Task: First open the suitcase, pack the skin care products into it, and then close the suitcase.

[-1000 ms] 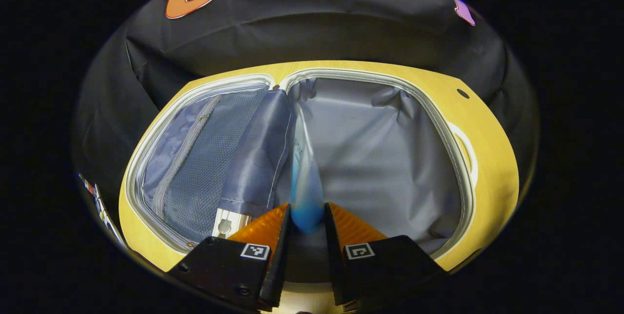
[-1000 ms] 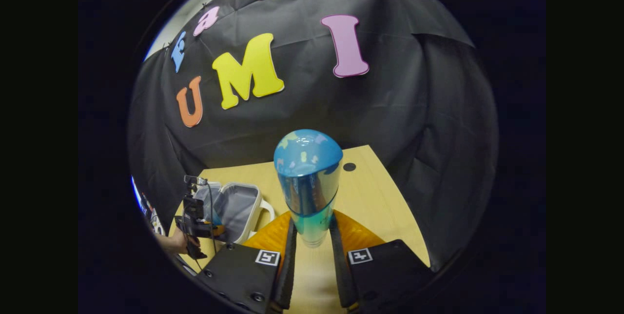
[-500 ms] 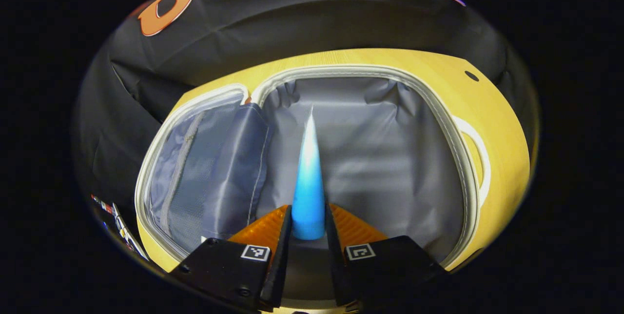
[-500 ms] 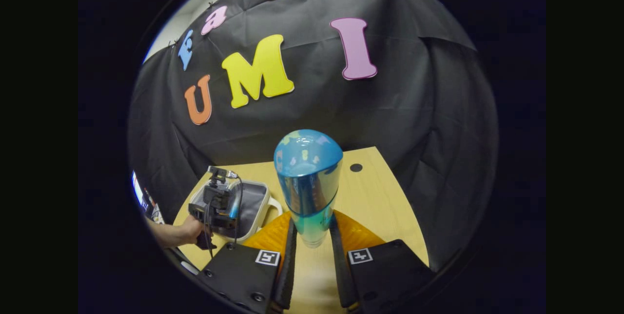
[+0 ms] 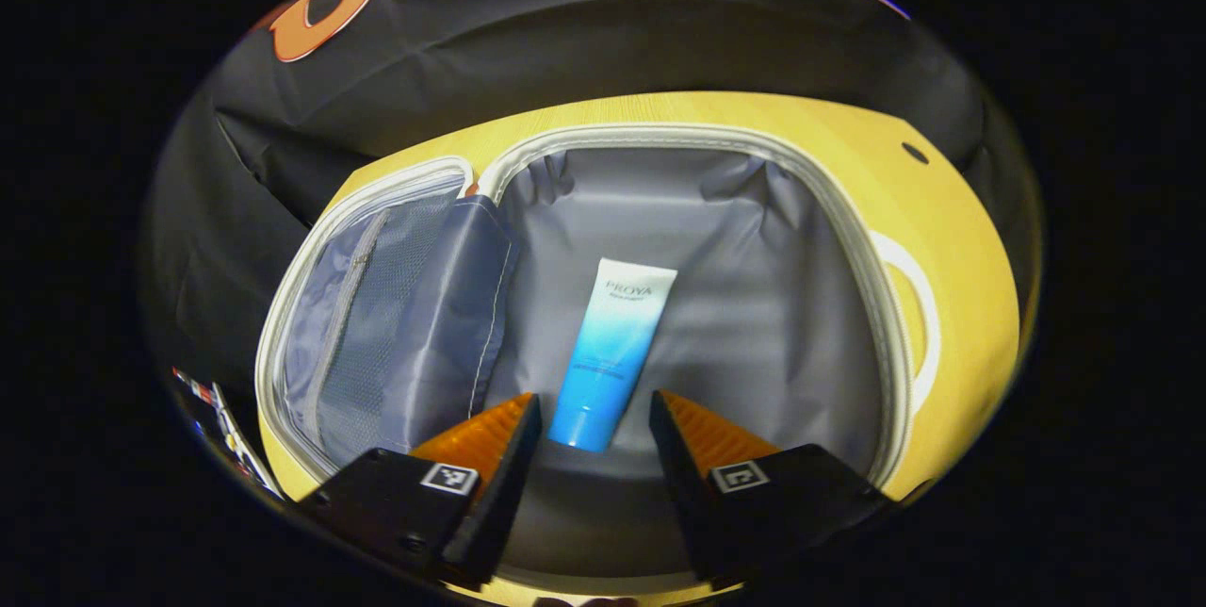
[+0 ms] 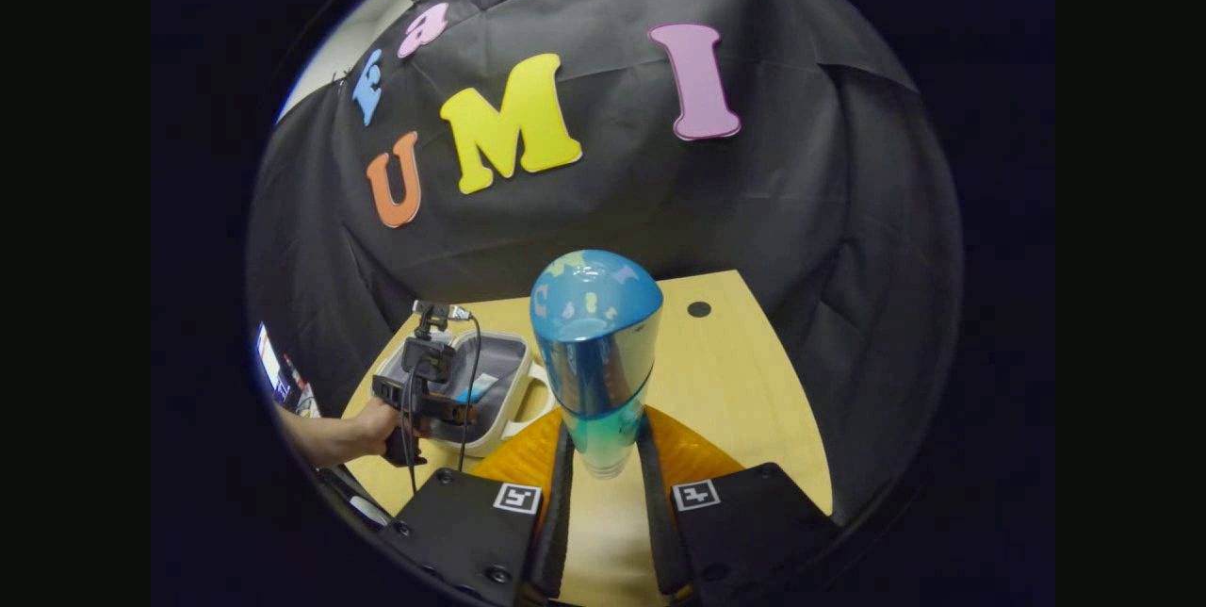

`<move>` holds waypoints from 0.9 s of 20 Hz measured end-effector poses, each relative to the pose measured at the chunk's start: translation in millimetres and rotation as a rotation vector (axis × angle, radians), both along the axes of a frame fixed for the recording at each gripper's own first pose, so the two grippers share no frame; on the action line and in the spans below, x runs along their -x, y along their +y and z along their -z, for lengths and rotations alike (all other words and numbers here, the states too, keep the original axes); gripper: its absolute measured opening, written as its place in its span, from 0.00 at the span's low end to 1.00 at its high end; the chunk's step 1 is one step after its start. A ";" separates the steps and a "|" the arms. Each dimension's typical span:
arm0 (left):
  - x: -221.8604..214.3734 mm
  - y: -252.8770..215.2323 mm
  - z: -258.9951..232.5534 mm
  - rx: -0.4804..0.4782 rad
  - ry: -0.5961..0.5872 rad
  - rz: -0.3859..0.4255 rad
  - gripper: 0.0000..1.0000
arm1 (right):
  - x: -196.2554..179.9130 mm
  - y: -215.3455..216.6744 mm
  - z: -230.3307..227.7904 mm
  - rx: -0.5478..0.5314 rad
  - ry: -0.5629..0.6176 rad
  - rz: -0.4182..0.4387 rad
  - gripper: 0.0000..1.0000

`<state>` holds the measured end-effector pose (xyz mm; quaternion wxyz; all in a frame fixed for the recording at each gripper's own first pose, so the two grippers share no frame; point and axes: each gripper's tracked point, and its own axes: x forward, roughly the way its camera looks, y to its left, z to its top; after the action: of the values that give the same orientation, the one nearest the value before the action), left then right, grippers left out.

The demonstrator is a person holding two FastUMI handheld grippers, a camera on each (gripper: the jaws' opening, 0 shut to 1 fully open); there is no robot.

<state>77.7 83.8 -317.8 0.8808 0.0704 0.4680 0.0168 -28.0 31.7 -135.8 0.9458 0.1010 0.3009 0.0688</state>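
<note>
The suitcase (image 5: 853, 239) lies open on the table, grey lining showing. A white-and-blue tube (image 5: 612, 352) lies flat on the lining of its right half, cap toward me. My left gripper (image 5: 592, 418) hovers just above the cap end, open, fingers apart on either side and not touching it. In the right gripper view my right gripper (image 6: 603, 456) is shut on a shiny blue bottle (image 6: 595, 343), held upright above the table. Farther left there, the suitcase (image 6: 513, 400) sits with the left gripper (image 6: 424, 395) and a hand (image 6: 363, 428) over it.
The suitcase's left half holds a mesh zip pocket (image 5: 363, 324) and a loose grey divider flap (image 5: 452, 315). A white handle (image 5: 919, 305) sticks out on its right side. The wooden table (image 6: 735, 400) has a small round hole (image 6: 698, 309) near the back.
My left gripper opened and let go of the tube, which now lies flat in the suitcase. The right gripper with the bottle drifted slightly, still holding.
</note>
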 end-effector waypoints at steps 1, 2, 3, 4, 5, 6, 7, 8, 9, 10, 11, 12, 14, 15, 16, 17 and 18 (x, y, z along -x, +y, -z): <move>1.6 -3.5 -8.9 0.028 -0.030 0.002 0.86 | -3.3 11.4 -0.2 -0.001 0.000 -0.026 0.34; 2.6 -7.1 -23.0 0.062 -0.072 0.004 0.86 | -8.2 25.7 -1.4 -0.003 -0.004 -0.057 0.34; 3.5 -8.9 -43.7 0.102 -0.141 0.006 0.87 | -15.2 43.0 -3.1 -0.004 -0.009 -0.093 0.34; 6.6 -8.0 -64.6 0.132 -0.205 0.010 0.87 | -24.3 63.5 -2.6 -0.006 -0.011 -0.132 0.34; 12.5 -2.6 -87.9 0.146 -0.275 0.019 0.88 | -34.6 86.8 -0.1 -0.008 -0.008 -0.166 0.34; 20.6 10.4 -109.8 0.136 -0.333 0.017 0.93 | -43.3 110.6 7.6 -0.011 0.001 -0.203 0.34; 32.8 32.0 -125.3 0.110 -0.383 0.000 1.00 | -53.1 136.9 18.5 -0.014 0.017 -0.245 0.34; 46.1 50.9 -131.6 0.097 -0.407 -0.020 0.99 | -61.1 164.3 32.0 -0.017 0.039 -0.289 0.34; 59.4 69.2 -137.5 0.093 -0.424 -0.047 0.99 | -68.6 191.3 44.6 -0.014 0.058 -0.328 0.31; 70.8 85.5 -139.8 0.093 -0.430 -0.082 0.99 | -76.1 217.8 65.1 -0.002 0.078 -0.361 0.34; 83.4 100.4 -138.3 0.102 -0.425 -0.117 0.99 | -83.1 243.0 82.1 0.002 0.102 -0.387 0.34; 99.9 115.4 -135.8 0.115 -0.419 -0.154 0.99 | -83.7 264.1 101.0 0.008 0.139 -0.402 0.34; 129.2 144.2 -128.5 0.132 -0.396 -0.228 0.99 | -88.2 293.6 139.3 -0.006 0.249 -0.386 0.34; 141.9 158.7 -124.5 0.132 -0.384 -0.264 0.99 | -88.6 302.4 157.0 -0.013 0.304 -0.361 0.34; 153.9 172.4 -119.5 0.133 -0.370 -0.297 1.00 | -87.9 303.8 173.2 -0.022 0.351 -0.332 0.31; 164.9 185.3 -116.5 0.134 -0.362 -0.329 1.00 | -88.7 305.7 182.7 -0.021 0.385 -0.306 0.31; 174.4 196.3 -112.8 0.134 -0.354 -0.357 1.00 | -89.4 308.2 193.1 -0.008 0.402 -0.288 0.34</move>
<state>-96.7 280.1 -205.0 0.9348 -0.0758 0.3114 0.1533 61.4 339.9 -328.9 0.8469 0.0728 0.4941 0.1826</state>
